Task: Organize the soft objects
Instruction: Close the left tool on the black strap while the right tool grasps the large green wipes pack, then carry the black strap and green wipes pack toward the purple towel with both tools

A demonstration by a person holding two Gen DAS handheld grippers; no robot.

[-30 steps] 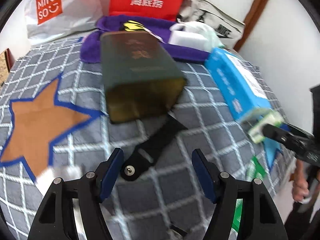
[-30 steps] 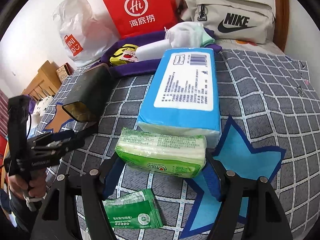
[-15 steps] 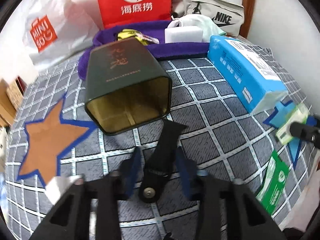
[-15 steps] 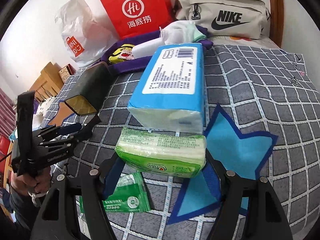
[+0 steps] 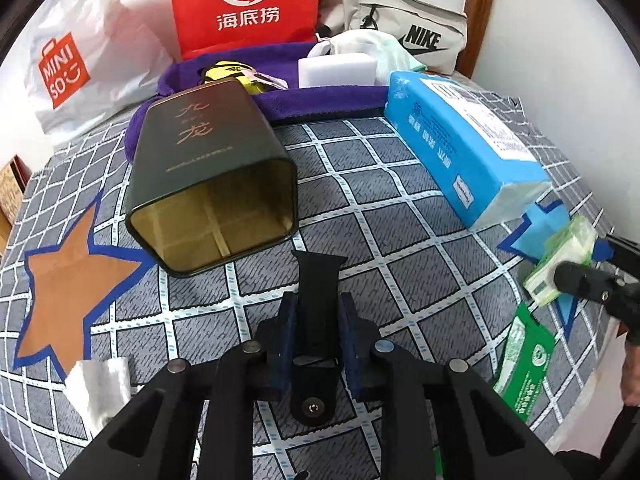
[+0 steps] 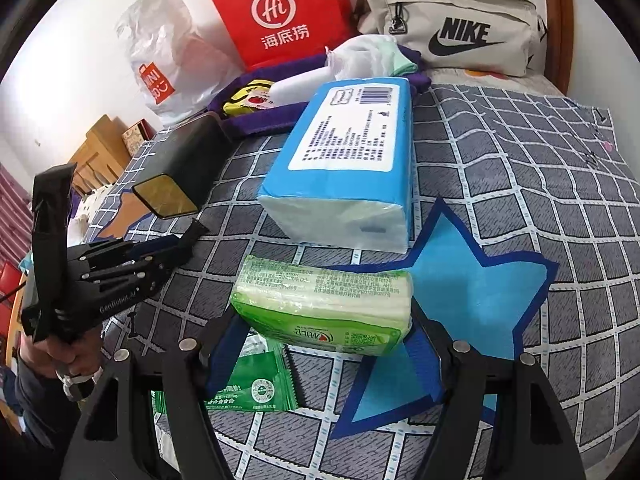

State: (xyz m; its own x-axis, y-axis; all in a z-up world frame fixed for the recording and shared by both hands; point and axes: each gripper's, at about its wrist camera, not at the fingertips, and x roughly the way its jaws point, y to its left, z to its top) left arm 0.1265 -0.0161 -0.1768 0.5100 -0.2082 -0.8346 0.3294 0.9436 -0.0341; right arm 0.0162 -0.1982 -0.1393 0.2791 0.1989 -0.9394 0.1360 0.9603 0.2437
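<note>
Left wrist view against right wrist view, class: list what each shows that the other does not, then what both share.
Only the left wrist view shows the left gripper shut on the black strap from above, the gold writing on the dark tin, and a white crumpled tissue.

Only the right wrist view shows the right gripper holding the green tissue pack across its full face, and wooden furniture.

Both show the blue tissue pack, the green sachet, the red bag and the Nike bag.

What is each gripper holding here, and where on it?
Left gripper: black strap, pinched across its middle. Right gripper: green tissue pack, clamped at its two short ends.
</note>
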